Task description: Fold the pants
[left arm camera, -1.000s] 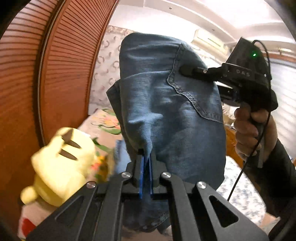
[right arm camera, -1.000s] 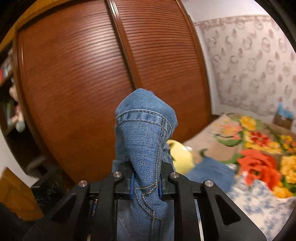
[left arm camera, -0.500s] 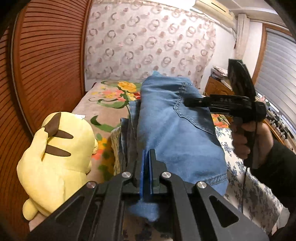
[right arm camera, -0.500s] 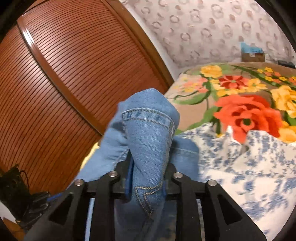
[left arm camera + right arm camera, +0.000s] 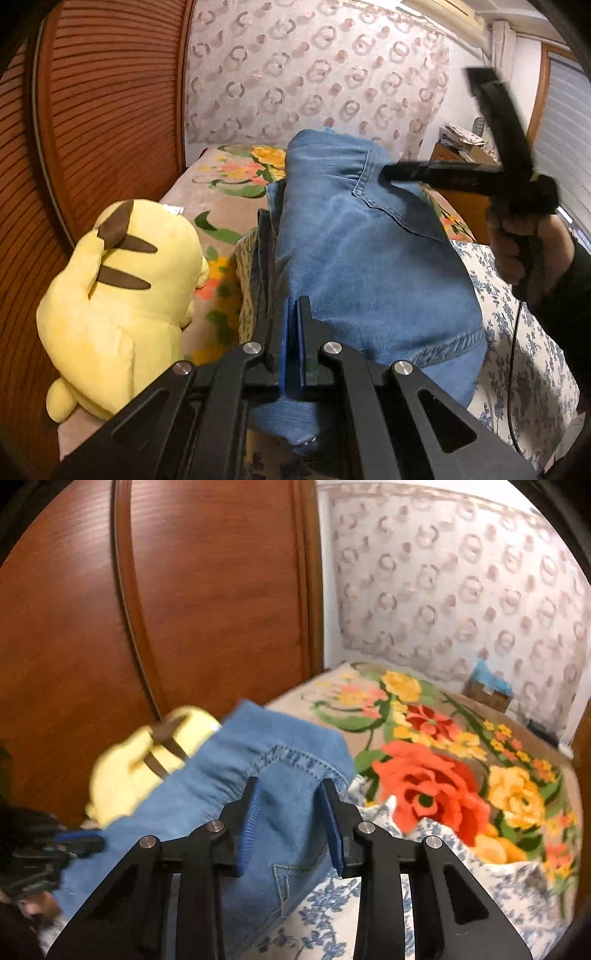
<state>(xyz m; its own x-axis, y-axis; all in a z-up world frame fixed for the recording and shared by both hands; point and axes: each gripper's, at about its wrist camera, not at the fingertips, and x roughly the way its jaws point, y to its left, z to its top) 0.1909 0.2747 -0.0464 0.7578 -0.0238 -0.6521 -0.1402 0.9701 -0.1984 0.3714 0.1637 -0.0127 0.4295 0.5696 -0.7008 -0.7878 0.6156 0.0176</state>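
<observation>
The blue denim pants (image 5: pixel 354 258) lie folded in a heap on the bed. My left gripper (image 5: pixel 294 314) is shut on the near edge of the denim, its blue pads pressed together on the cloth. My right gripper (image 5: pixel 289 794) is open, its jaws apart over the pants (image 5: pixel 258 775) with a stitched pocket edge between and below them. In the left wrist view the right gripper (image 5: pixel 391 171) shows blurred over the far side of the pants, held by a hand. In the right wrist view the left gripper shows at the left edge, by the pants.
A yellow plush toy (image 5: pixel 122 295) lies left of the pants, against the brown louvred wardrobe doors (image 5: pixel 110 110). The bed has a floral blanket (image 5: pixel 443 768) and a blue-flowered white sheet (image 5: pixel 524 332). A patterned wall (image 5: pixel 443 583) stands behind.
Both grippers came down from holding the pants up in the air and laid them on the bed. My right gripper has opened and let go of the waistband. My left gripper stays shut.
</observation>
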